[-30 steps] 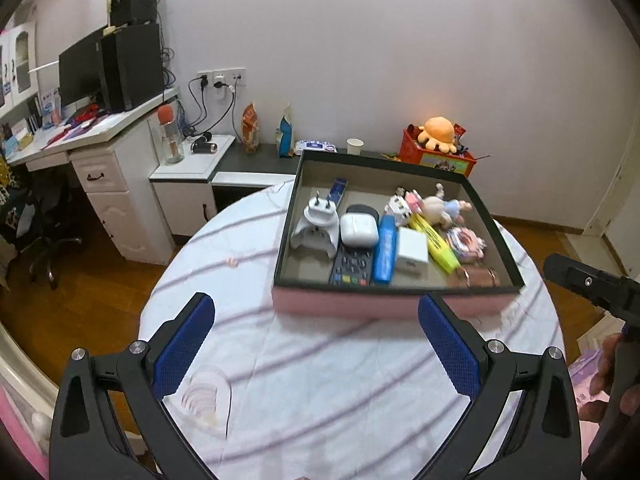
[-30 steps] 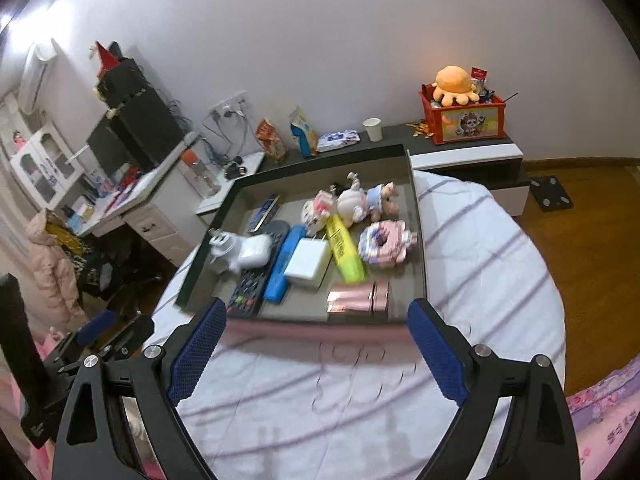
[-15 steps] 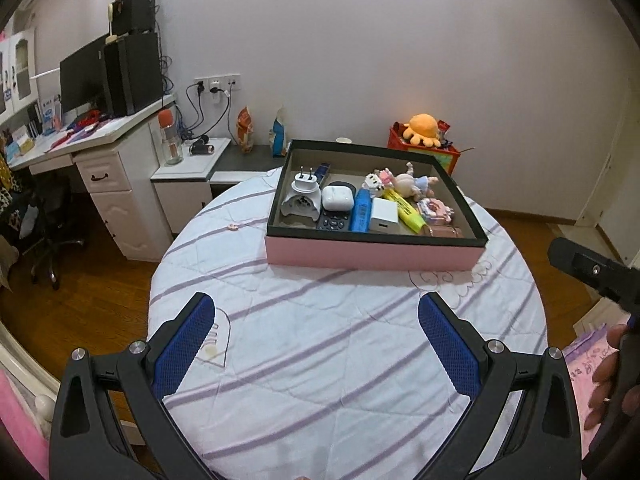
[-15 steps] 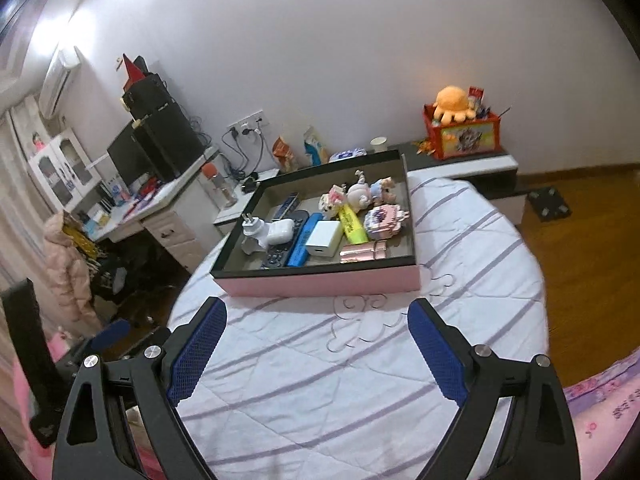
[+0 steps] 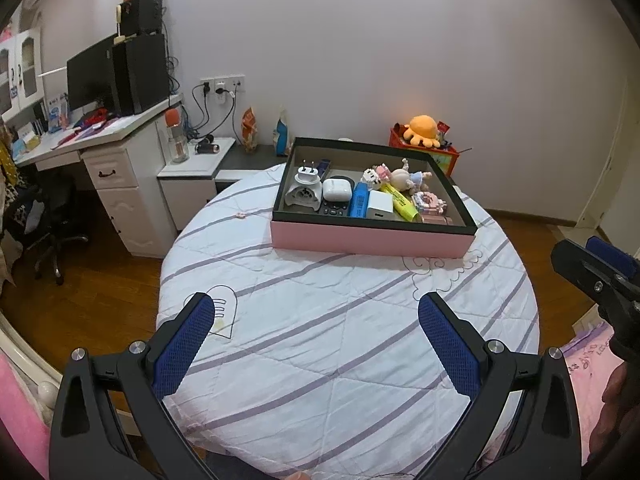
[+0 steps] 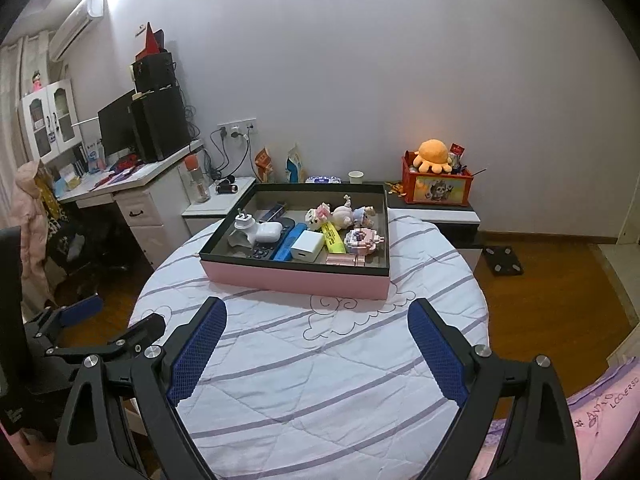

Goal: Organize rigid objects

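A pink box with a black rim (image 5: 372,238) (image 6: 296,276) stands at the far side of the round table. Inside lie a white plug adapter (image 5: 305,190), a white earbud case (image 5: 337,189) (image 6: 267,232), a blue stick (image 5: 359,199), a white charger cube (image 6: 307,244), a yellow highlighter (image 5: 400,201) and small toy figures (image 6: 344,214). My left gripper (image 5: 316,312) hovers open over the near part of the table, nothing between its fingers. My right gripper (image 6: 316,316) is open too, well short of the box and empty.
The table wears a white cloth with purple stripes (image 5: 340,320). A white desk with a monitor (image 5: 96,80) stands to the left, and a low shelf with an orange plush (image 6: 434,154) stands behind. Wooden floor (image 6: 552,280) lies to the right.
Both grippers have pulled back from the box, which now looks smaller and farther away. The right view has levelled out. Both stay open and empty.
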